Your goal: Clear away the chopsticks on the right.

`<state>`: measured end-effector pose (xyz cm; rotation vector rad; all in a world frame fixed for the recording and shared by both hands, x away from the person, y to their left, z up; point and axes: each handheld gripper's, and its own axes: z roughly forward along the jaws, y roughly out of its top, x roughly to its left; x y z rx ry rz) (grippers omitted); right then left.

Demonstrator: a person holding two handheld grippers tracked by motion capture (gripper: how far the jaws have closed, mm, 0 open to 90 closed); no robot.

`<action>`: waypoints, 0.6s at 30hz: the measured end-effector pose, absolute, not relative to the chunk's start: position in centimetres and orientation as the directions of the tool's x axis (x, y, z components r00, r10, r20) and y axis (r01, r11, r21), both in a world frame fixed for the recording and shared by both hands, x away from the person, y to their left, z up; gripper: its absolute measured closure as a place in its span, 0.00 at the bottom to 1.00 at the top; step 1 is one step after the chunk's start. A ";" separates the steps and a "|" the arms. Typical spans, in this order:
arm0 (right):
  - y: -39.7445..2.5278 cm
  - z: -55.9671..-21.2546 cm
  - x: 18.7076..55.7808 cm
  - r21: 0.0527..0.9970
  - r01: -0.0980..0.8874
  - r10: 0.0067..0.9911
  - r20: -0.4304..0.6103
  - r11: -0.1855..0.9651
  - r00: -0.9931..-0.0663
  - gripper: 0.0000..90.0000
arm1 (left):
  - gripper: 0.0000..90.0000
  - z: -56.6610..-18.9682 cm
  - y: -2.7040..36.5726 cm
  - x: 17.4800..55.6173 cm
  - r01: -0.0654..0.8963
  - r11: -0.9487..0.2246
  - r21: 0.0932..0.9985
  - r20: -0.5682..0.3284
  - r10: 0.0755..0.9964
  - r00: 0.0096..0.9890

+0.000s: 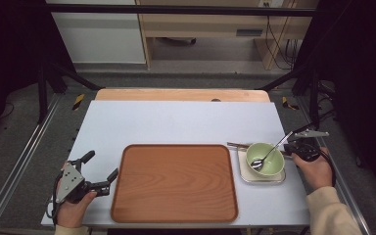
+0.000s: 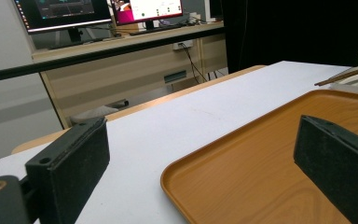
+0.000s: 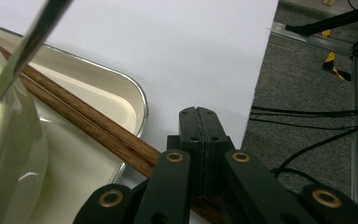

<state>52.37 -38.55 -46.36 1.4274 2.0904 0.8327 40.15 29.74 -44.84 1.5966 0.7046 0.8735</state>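
Right claw (image 3: 200, 154) clamped on chopsticks (image 3: 81, 123) lying across small tray (image 3: 137, 100) beside green bowl (image 1: 265, 158) — grasp step. Left claw (image 1: 99, 171) wide, idle at wooden tray (image 1: 174, 182). Next, likely: lift chopsticks clear of spoon (image 1: 269, 152) — carry to wooden tray.

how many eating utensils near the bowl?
3. A spoon rests in the green bowl; two wooden chopsticks lie across the white dish beside the bowl, their near ends under the shut right hand-held gripper.
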 end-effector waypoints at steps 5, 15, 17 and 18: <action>-38.4 -46.4 52.3 0.705 0.653 0.935 -0.039 0.276 -0.353 1.00 | 0.03 -44.9 29.7 40.2 -0.010 -0.198 0.980 0.172 0.821 0.545; -38.1 -46.1 51.6 0.698 0.650 0.923 -0.038 0.299 -0.384 1.00 | 0.03 -44.9 29.7 40.2 -0.012 -0.204 0.979 0.178 0.820 0.544; -38.0 -46.0 51.5 0.696 0.650 0.921 -0.043 0.306 -0.387 1.00 | 0.03 -44.9 29.7 40.1 -0.013 -0.206 0.979 0.179 0.820 0.544; -38.1 -46.0 51.4 0.694 0.645 0.915 -0.049 0.319 -0.400 1.00 | 0.03 -44.9 29.7 40.2 -0.013 -0.204 0.979 0.178 0.820 0.544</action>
